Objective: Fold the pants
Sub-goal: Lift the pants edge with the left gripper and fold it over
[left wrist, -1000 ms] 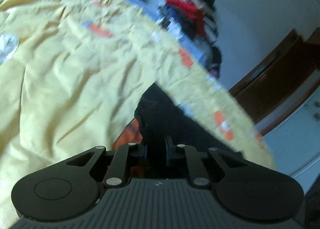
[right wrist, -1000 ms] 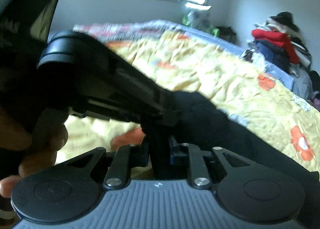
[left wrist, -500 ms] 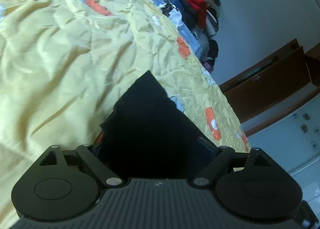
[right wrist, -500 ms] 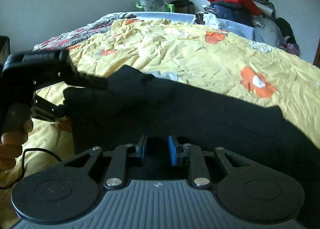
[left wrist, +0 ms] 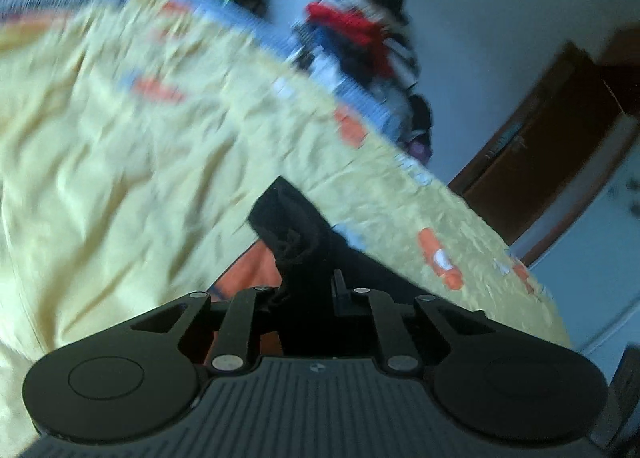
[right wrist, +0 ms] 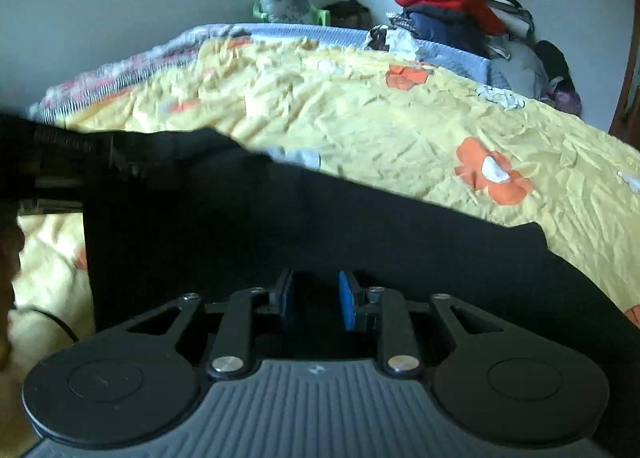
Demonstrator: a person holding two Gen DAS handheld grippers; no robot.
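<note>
Left gripper [left wrist: 308, 290]: clamped on bunched pants [left wrist: 296, 226] corner, for carrying the fold.
Right gripper [right wrist: 314, 298]: narrowly parted, cloth between pads, grip uncertain.

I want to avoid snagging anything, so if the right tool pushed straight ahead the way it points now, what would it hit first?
Most likely the black fabric pants, spread directly ahead of the right tool, which is partly open. The crumpled yellow floral bedspread lies beyond them, though depth is unclear.

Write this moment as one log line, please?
left gripper: shut on black fabric pants | right gripper: slightly open over pants | surface: yellow flowered bedspread
</note>
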